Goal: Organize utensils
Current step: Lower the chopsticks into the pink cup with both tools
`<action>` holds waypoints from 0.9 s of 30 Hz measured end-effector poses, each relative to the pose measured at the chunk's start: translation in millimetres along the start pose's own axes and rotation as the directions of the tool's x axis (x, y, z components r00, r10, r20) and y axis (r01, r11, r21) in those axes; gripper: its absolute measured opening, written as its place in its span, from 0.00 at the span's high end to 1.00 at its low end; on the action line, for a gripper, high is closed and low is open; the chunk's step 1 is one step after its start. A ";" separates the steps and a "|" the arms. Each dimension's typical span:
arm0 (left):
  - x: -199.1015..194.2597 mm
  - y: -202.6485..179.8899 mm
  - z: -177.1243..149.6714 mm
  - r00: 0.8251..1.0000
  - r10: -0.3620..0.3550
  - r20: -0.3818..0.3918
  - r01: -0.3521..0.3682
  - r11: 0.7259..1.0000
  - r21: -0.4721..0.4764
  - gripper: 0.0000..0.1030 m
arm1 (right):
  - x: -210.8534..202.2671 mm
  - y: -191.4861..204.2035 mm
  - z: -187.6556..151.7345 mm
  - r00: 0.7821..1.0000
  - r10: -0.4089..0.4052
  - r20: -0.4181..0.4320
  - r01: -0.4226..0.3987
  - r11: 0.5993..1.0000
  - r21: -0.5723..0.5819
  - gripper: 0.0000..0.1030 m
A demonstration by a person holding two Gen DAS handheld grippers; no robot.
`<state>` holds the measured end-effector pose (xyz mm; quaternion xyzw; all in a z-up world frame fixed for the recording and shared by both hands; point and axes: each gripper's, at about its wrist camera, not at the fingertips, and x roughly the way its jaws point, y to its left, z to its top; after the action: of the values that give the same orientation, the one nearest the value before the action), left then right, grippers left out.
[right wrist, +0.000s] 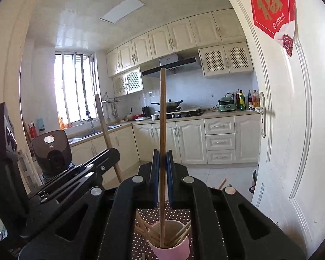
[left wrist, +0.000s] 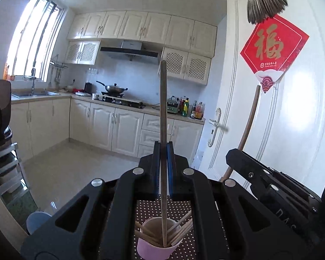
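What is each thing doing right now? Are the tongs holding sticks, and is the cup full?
Left tongs: shut on an upright chopstick.
Right tongs: shut on another chopstick.
Pink cup: upright, holding several chopsticks.
White door: closed.

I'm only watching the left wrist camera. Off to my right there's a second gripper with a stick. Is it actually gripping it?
Observer: Yes. The right gripper is shut on its own chopstick, held upright.
Operator: Where does the bottom of it go?
Observer: Its lower end sits inside the mouth of the pink cup, among the other chopsticks.
Operator: Anything else I'm missing?
Observer: A stick end pokes up past that gripper's right side. What it rests on is hidden.
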<state>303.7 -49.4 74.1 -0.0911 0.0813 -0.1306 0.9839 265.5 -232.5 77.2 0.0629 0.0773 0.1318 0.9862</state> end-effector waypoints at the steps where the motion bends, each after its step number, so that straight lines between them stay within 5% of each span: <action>1: 2.3 1.2 -1.5 1.000 0.006 0.001 -0.006 1.000 -0.001 0.94 | 1.5 0.1 -1.6 1.000 -0.001 0.003 0.001 1.000 -0.006 0.95; 27: 29.9 27.0 -40.5 0.996 0.033 -0.086 -0.037 0.998 -0.044 0.93 | 27.3 -18.6 -35.5 0.996 0.000 -0.088 0.003 0.999 0.032 0.95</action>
<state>331.3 -38.4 25.3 -0.1064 0.1275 -0.1153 0.9793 290.2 -239.2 35.9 0.0730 0.1230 0.1324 0.9808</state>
